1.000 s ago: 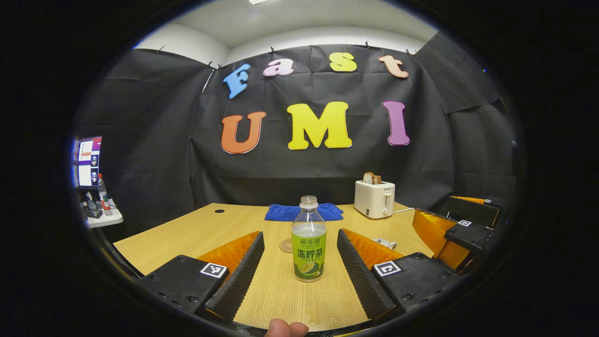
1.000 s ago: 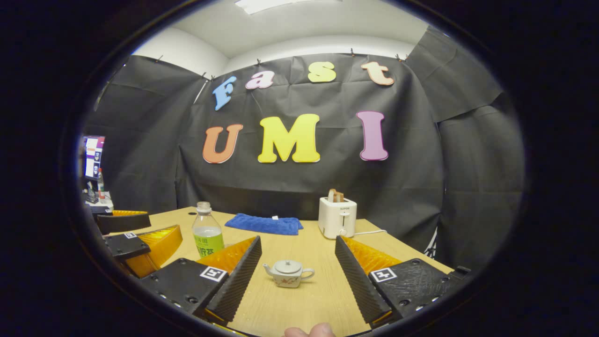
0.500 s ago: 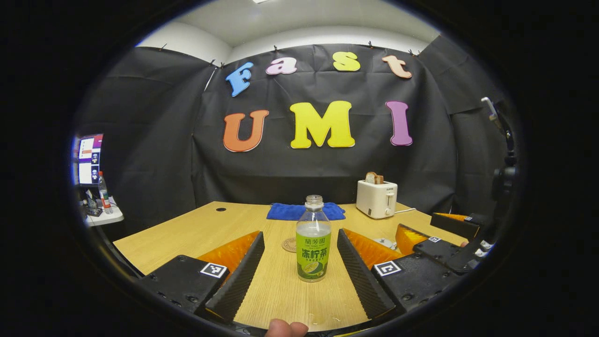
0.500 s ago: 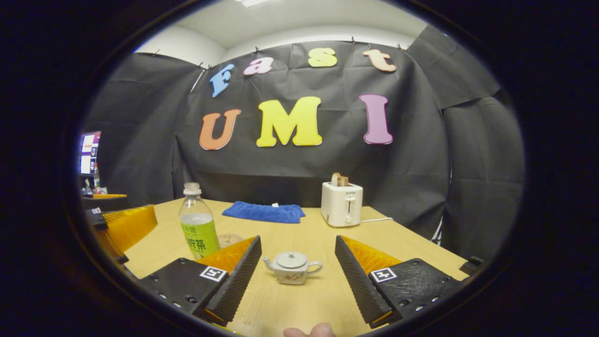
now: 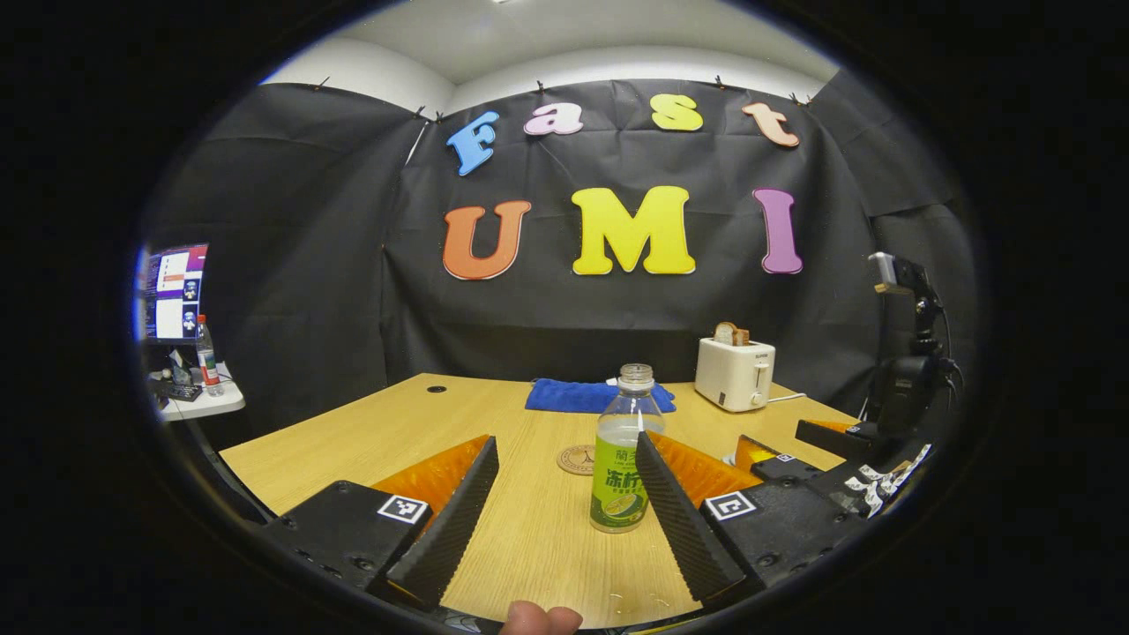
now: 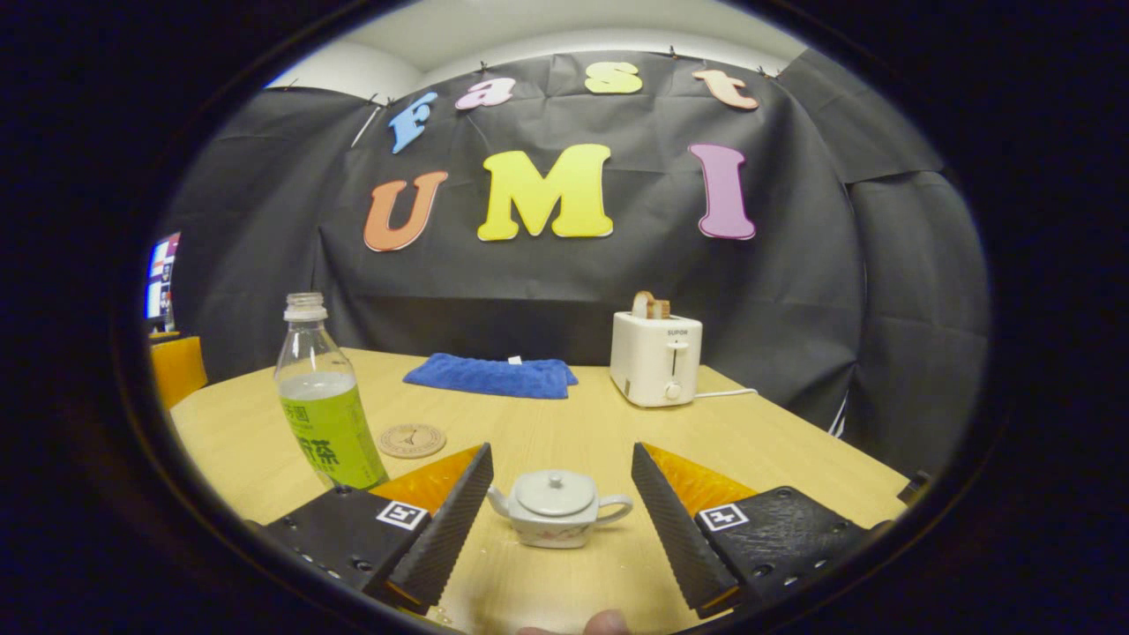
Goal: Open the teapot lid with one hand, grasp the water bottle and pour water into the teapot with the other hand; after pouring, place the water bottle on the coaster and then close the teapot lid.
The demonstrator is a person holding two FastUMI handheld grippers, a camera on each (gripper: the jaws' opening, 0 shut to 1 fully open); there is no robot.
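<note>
A clear bottle (image 5: 622, 459) with a green label and no cap stands on the wooden table, just ahead of my left gripper (image 5: 565, 437) and partly behind its right finger. That gripper is open and holds nothing. The round coaster (image 5: 578, 459) lies just beyond and left of the bottle. A small white teapot (image 6: 557, 510) with its lid (image 6: 554, 491) on sits between the fingers of my right gripper (image 6: 563, 447), which is open and not touching it. The bottle (image 6: 322, 406) and coaster (image 6: 412, 439) stand to the teapot's left.
A white toaster (image 6: 656, 357) with bread in it and a folded blue cloth (image 6: 489, 375) sit at the table's far side. The right gripper (image 5: 820, 459) shows low at the right in the left gripper view. A side table with a monitor (image 5: 172, 295) stands far left.
The right gripper has come lower and closer, so the teapot now sits between its fingers. The left gripper has shifted left; the bottle now shows by its right finger.
</note>
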